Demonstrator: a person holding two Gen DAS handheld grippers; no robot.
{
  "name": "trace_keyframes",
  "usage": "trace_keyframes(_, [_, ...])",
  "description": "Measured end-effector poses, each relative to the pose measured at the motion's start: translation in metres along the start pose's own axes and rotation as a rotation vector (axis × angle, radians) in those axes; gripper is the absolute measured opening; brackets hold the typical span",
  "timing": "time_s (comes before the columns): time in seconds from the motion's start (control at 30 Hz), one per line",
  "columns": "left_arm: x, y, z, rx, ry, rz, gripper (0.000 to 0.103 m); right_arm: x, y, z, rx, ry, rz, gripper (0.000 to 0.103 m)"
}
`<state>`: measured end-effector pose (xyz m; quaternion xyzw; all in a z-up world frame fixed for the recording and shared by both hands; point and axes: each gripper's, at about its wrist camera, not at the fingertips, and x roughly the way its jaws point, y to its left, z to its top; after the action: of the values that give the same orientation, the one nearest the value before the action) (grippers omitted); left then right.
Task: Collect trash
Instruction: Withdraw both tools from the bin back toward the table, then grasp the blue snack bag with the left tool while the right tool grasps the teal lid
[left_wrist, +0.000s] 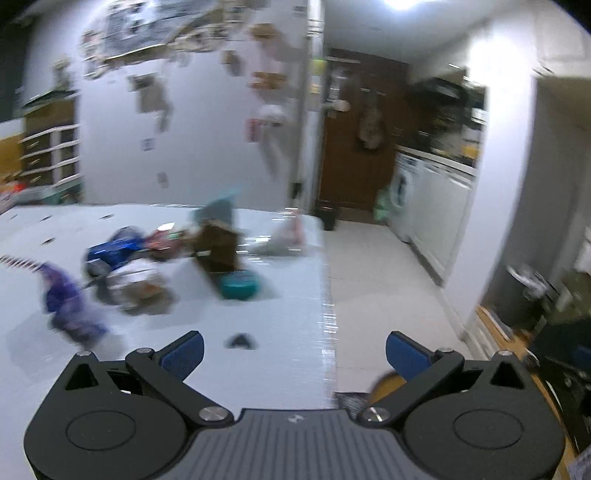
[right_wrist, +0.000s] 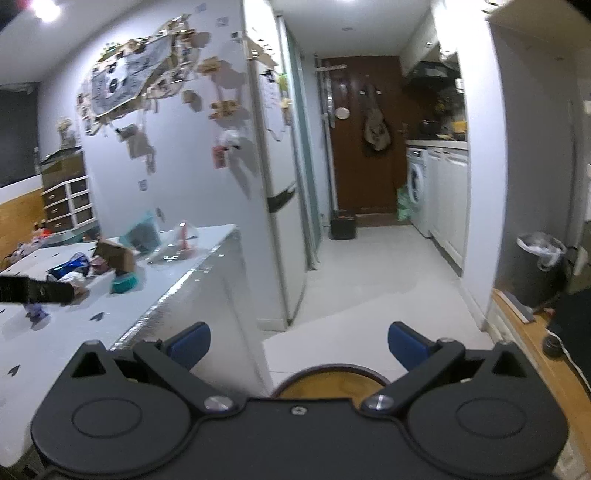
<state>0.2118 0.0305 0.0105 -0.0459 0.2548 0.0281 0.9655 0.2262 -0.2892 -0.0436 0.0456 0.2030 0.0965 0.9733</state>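
Both tongs, left tongs (left_wrist: 294, 349) and right tongs (right_wrist: 298, 341), spread wide, empty. Trash pile (left_wrist: 147, 266) sits mid-desk (left_wrist: 277, 314), well apart. Risk: left view motion-blurred; a hurried reach may scatter wrappers, topple brown box (left_wrist: 218, 247).

Pale walls flank a light tiled floor (right_wrist: 373, 280) leading to a dark brown wooden door (right_wrist: 364, 147); a white front-loading washing machine (right_wrist: 416, 184) stands right.

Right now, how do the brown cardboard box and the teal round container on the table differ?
The brown cardboard box is angular, taller and tipped askew; the teal round container is low, round and sits flat. The box lies farther back, the container nearer the table edge. Both rest among the trash, ungripped.
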Motion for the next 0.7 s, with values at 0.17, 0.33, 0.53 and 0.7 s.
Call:
trace_keyframes(0.17, [0.0,0.049,0.002,-0.109,-0.01,0.087,0.103,0.019,0.028,0.001,-0.024,0.013,0.053,0.103])
trace_keyframes(0.33, [-0.002,0.093,0.001,-0.215,-0.026,0.133,0.103,0.031,0.065,0.0,-0.105,0.01,0.097,0.103])
trace_keyframes(0.53, [0.008,0.147,-0.001,-0.353,-0.061,0.149,0.103,0.052,0.109,0.015,-0.157,-0.01,0.213,0.103])
trace_keyframes(0.7, [0.026,0.179,-0.001,-0.472,-0.035,0.121,0.103,0.078,0.148,0.031,-0.169,-0.019,0.312,0.103])
